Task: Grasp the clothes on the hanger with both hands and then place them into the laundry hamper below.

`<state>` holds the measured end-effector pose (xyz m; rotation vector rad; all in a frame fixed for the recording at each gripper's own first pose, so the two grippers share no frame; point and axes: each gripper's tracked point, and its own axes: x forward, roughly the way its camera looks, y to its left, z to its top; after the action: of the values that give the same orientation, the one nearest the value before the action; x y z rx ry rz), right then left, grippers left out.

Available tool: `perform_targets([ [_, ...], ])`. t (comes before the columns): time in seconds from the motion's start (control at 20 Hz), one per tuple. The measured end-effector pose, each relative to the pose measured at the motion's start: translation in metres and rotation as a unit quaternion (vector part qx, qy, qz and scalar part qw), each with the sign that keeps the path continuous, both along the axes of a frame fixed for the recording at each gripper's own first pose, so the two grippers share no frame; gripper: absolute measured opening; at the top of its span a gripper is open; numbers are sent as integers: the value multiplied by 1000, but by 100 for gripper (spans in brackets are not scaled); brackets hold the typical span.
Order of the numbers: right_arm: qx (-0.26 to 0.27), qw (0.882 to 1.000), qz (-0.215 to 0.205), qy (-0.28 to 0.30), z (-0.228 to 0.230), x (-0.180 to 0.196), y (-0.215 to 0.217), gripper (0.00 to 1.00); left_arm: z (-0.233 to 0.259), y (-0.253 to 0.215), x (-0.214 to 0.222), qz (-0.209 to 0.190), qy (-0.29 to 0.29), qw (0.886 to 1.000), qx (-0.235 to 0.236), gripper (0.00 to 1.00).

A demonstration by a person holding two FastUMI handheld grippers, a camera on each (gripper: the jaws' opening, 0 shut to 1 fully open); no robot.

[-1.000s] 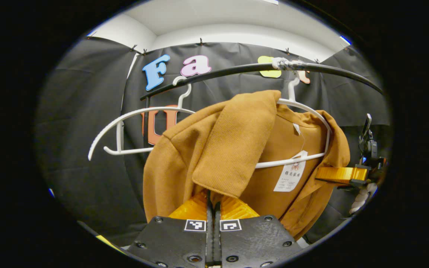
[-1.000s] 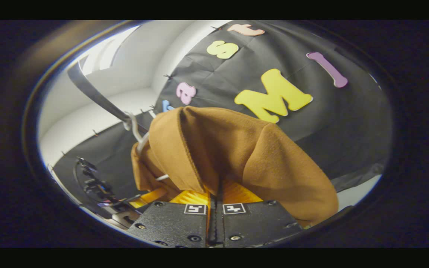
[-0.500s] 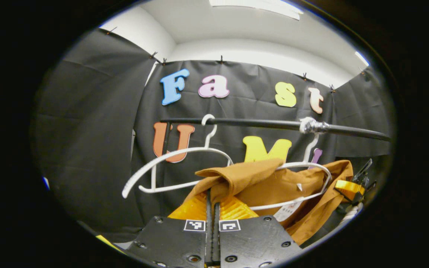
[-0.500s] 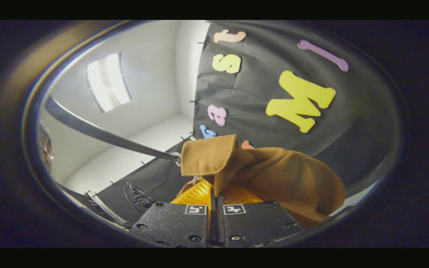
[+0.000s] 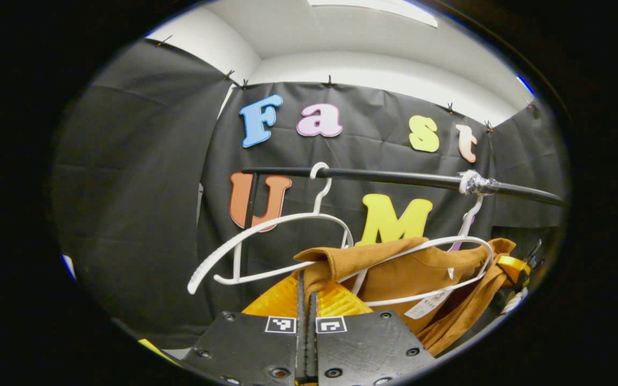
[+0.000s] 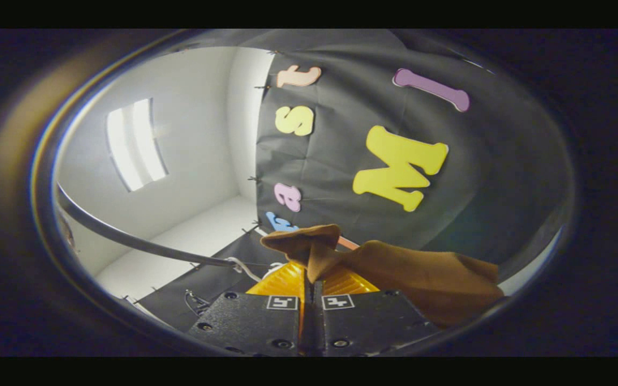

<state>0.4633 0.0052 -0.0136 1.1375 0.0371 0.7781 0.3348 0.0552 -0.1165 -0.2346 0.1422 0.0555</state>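
A brown garment hangs half off a white hanger under the black rail. My left gripper is shut on one brown shoulder fold, which sticks up between its fingers. In the left gripper view the right gripper shows at the garment's far right end. In the right gripper view my right gripper is shut on another fold of the brown garment, which drapes off to the right. The hamper is out of sight.
An empty white hanger hangs on the rail to the left of the garment's hanger. A taped joint wraps the rail above the garment's hook. In the right gripper view the rail curves across the left.
Both grippers have drawn the garment down and off the hanger's shoulders. It fills less of each view, and the rail and hangers now sit higher above it.
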Motion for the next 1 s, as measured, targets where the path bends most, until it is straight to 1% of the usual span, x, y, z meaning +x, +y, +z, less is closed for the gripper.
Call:
perform_targets([
  [0.15,-3,1000,-18,15,-7,7,-9,2,-4,3,5,-2,1,1000,-17,5],
  [0.2,-8,999,-25,17,-9,10,-11,2,-6,3,7,-3,2,1000,-21,0],
  [0.3,-36,998,-43,22,-17,17,-14,2,-13,5,9,-3,13,1000,-21,0],
  [0.35,-44,997,-49,27,-21,18,-14,2,-17,5,9,-6,18,1000,-25,5],
  [0.45,-48,997,-55,39,-26,21,-17,3,-26,3,8,-11,27,999,-44,5],
  [0.5,-60,995,-60,45,-32,25,-18,3,-30,2,7,-11,30,998,-51,0],
  [0.55,-74,993,-67,58,-43,27,-19,2,-37,4,9,-8,38,998,-58,5],
  [0.65,-82,993,-57,69,-56,23,-13,2,-59,9,4,-3,63,995,-78,5],
  [0.75,-106,990,-54,73,-71,14,-6,2,-76,17,-6,7,78,994,-71,5],
  [0.8,-124,988,-51,77,-81,9,0,2,-89,15,-11,6,93,994,-65,5],
  [0.85,-136,986,-46,81,-92,2,5,3,-99,14,-18,5,103,993,-59,0],
  [0.9,-139,986,-40,87,-99,-5,9,3,-108,13,-26,5,112,992,-55,5],
  [0.95,-139,985,-33,93,-106,-10,13,3,-117,11,-33,4,121,991,-57,0],
  [1.0,-144,984,-30,102,-116,-15,16,3,-124,10,-39,3,128,990,-59,0],
])
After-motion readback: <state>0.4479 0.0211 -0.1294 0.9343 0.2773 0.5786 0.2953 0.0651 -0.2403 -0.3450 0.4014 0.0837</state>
